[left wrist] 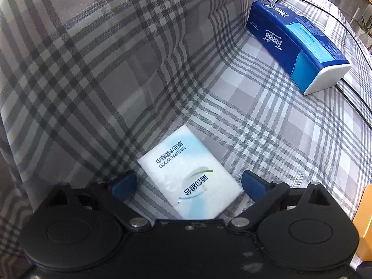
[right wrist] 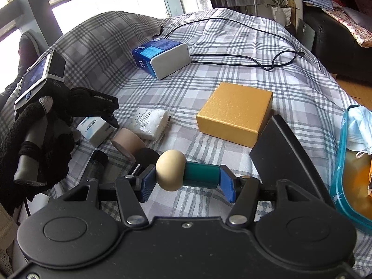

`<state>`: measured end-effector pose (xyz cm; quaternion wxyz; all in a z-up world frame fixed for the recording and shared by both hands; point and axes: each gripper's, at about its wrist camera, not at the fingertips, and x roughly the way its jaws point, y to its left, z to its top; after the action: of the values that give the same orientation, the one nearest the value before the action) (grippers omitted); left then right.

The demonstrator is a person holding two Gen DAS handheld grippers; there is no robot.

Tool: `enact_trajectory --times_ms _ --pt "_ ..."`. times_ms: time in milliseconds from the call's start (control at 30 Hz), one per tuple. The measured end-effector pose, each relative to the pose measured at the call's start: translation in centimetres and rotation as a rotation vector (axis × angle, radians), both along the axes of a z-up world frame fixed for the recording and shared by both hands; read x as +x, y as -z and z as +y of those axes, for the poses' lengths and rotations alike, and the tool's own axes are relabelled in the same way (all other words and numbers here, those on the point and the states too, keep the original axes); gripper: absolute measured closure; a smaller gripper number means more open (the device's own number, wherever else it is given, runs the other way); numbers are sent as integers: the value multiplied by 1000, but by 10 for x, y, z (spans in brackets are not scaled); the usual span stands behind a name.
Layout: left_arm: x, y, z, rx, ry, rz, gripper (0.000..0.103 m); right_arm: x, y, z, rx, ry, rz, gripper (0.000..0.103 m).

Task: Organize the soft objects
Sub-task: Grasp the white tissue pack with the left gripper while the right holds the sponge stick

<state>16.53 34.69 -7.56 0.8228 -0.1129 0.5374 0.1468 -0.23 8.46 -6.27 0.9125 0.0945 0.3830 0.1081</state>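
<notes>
A: What lay on the left?

B: The white tissue pack (left wrist: 189, 174) sat flat on the plaid bed cover (left wrist: 267, 121), between the blue fingertips of the left gripper (left wrist: 188, 183). Its jaws stood apart, not pressing the pack. I judged it light and squashy, with a slick film wrap, best taken across its short sides with a gentle squeeze.

A: And further along?

B: In the right wrist view, a roll of beige tape (right wrist: 127, 144) and a wrapped white wad (right wrist: 151, 123) lay just beside that pack; the blue tissue box (right wrist: 160, 58) and the gold box (right wrist: 234, 117) sat well apart from them.

A: The right side?

B: The right gripper (right wrist: 184, 178) had its jaws clamped on a peg figure (right wrist: 183, 174), cream head and teal body. It looked stiff, so it likely would not crush.
</notes>
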Motion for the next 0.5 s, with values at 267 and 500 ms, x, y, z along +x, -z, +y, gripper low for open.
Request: enact_trajectory --times_ms 267,500 --pt "6 0 5 -36 -54 22 3 0 1 1 -4 -3 -1 47" --pt "-4 -9 -1 7 -31 -5 48 -1 -2 2 -6 -10 -14 47"
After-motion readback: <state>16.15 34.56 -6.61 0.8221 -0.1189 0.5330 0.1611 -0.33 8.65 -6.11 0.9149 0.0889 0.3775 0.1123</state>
